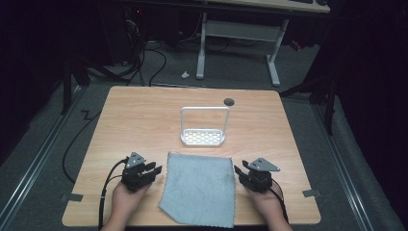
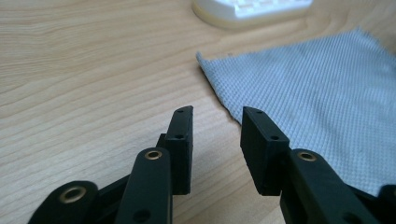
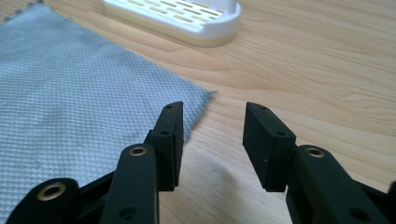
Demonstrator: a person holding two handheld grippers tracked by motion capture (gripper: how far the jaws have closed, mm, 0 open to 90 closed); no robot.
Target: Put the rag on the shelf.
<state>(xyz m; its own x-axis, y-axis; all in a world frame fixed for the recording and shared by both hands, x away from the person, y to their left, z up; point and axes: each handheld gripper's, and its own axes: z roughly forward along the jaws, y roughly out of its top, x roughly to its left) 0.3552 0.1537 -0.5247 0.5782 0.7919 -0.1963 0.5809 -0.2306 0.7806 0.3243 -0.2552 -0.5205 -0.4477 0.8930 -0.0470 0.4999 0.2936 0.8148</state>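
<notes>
**Grippers staged either side of cloth**

High view: left gripper point(image 1: 155, 170) and right gripper point(image 1: 239, 172) flank the grey cloth point(image 1: 199, 188), jaws parted, empty; cloth flat, long axis toward the white rack point(image 1: 203, 138) beyond.

Left gripper view: cloth edge point(image 2: 219, 93) just ahead-right.

Right gripper view: corner point(image 3: 205, 98) near; pinching one layer unevenly risks bunching.

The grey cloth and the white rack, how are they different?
The cloth is grey, soft and lies flat; the rack is white, hard and has a tall handle standing up. The cloth lies near the person, between the two grippers; the rack sits farther back. The cloth is woven with no openings, while the rack's base has slots. Both rest on the wooden table.
</notes>
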